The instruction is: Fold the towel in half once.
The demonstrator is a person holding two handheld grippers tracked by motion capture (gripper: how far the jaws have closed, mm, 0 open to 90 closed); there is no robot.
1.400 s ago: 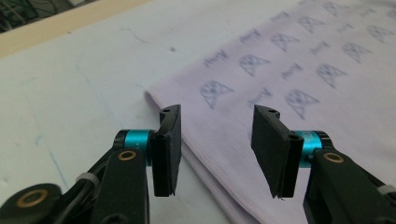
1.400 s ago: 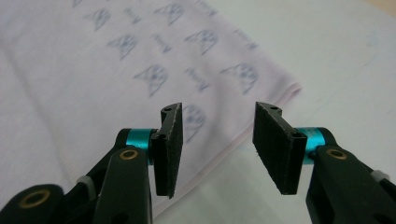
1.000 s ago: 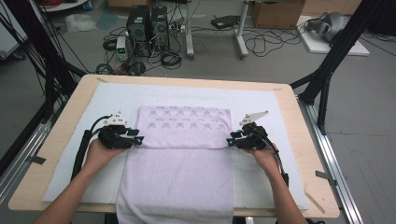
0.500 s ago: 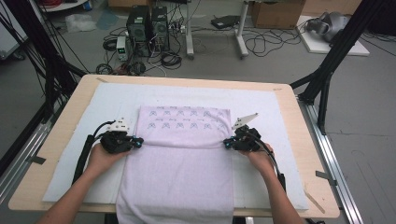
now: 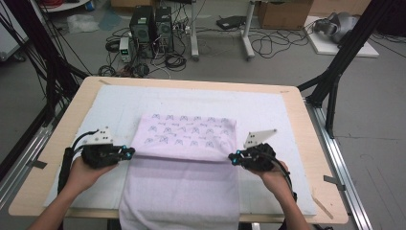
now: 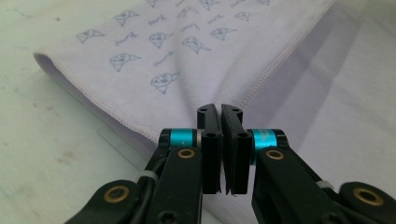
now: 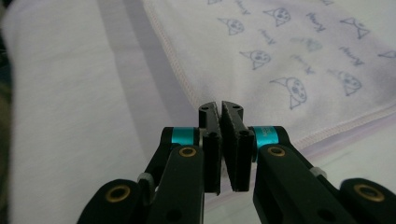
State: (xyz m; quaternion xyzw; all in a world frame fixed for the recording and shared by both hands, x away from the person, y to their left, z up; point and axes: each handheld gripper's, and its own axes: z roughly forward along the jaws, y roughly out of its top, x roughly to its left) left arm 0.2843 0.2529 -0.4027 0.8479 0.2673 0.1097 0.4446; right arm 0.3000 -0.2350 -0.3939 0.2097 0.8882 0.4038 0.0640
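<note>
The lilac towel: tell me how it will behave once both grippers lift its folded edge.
The lilac towel will probably be floppy: its near end already drapes over the table edge. Held by the left gripper and the right gripper, the middle will likely sag. It looks thin and light, and the folded printed flap may slide on the layer below.

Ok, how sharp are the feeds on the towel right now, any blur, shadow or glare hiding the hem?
High view: even light, no glare, the towel a bit soft but readable. Left gripper view: the jaws are crisp, the hem sharp, the far prints blur; a soft shadow lies beside the folded flap. Right gripper view: the hem is clear, the near-left towel blurred, with a grey shadow band alongside the flap.
</note>
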